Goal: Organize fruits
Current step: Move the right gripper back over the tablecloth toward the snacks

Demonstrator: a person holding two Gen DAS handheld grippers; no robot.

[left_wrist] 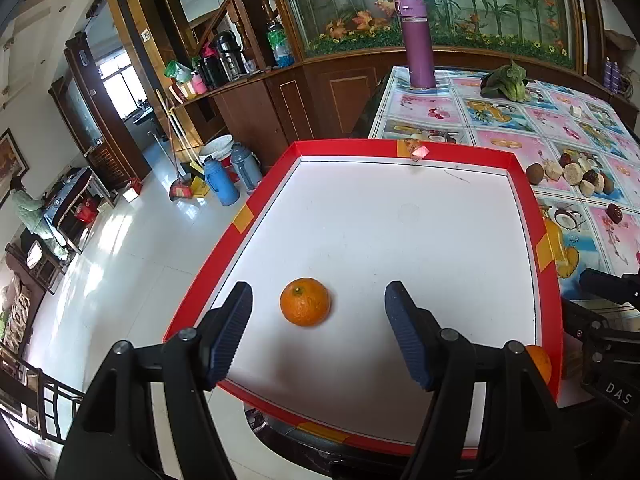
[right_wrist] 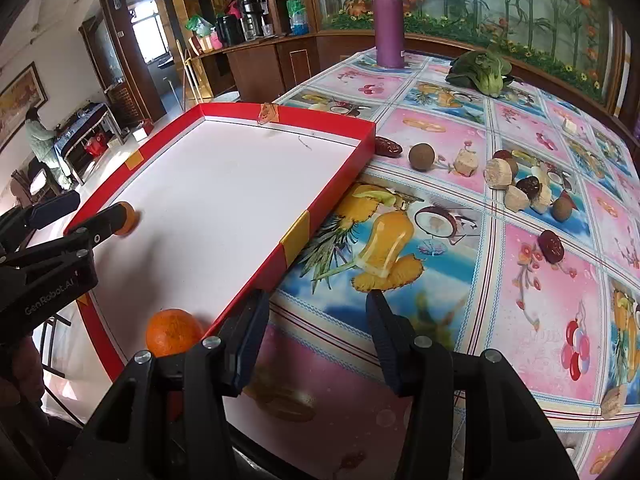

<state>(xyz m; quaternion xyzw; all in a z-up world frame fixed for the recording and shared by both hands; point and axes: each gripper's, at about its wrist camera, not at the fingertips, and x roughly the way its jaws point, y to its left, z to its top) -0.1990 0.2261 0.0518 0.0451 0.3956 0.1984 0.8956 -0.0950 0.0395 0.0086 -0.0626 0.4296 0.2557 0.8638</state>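
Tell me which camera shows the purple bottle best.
The right wrist view: the purple bottle stands whole, lid included, unobstructed at the table's far end. The left wrist view shows it whole too, against glare.

Two oranges sit in the red-rimmed tray (left_wrist: 400, 148). One orange (left_wrist: 305, 302) lies near its left edge. The other orange (right_wrist: 174, 332) rests in its near right corner.
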